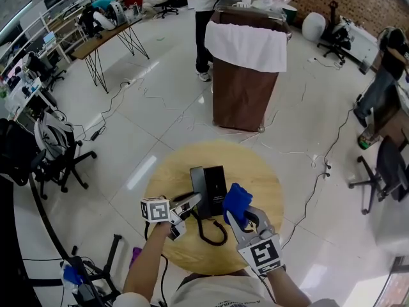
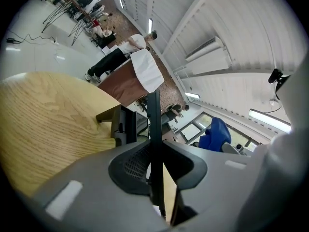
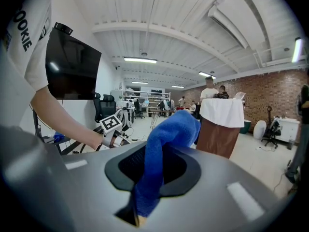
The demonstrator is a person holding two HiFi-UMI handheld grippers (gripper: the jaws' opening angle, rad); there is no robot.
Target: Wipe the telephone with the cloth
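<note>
The left gripper's [image 1: 189,203] fingers [image 2: 130,168] are clamped on a thin black handset [image 2: 154,129], which we see edge-on. It sits just left of the telephone base [image 1: 215,187], and its coiled cord [image 1: 211,232] loops toward the lower frame. The right gripper's [image 1: 241,217] fingers [image 3: 193,173] pinch a bunched blue cloth [image 3: 166,144] just right of the base; we cannot tell whether they touch. Both forearms enter from the bottom edge, with the grippers pointing up-frame over the round wooden tabletop [image 1: 262,178]. Beyond it stands a tall brown box [image 1: 243,98] with a white sheet [image 1: 246,47] over its rim, its contents hidden. A person [image 1: 204,18] stands behind it. An office chair [image 1: 57,152] is at the left, and cables [image 1: 313,190] lie across the floor [image 1: 172,114].
</note>
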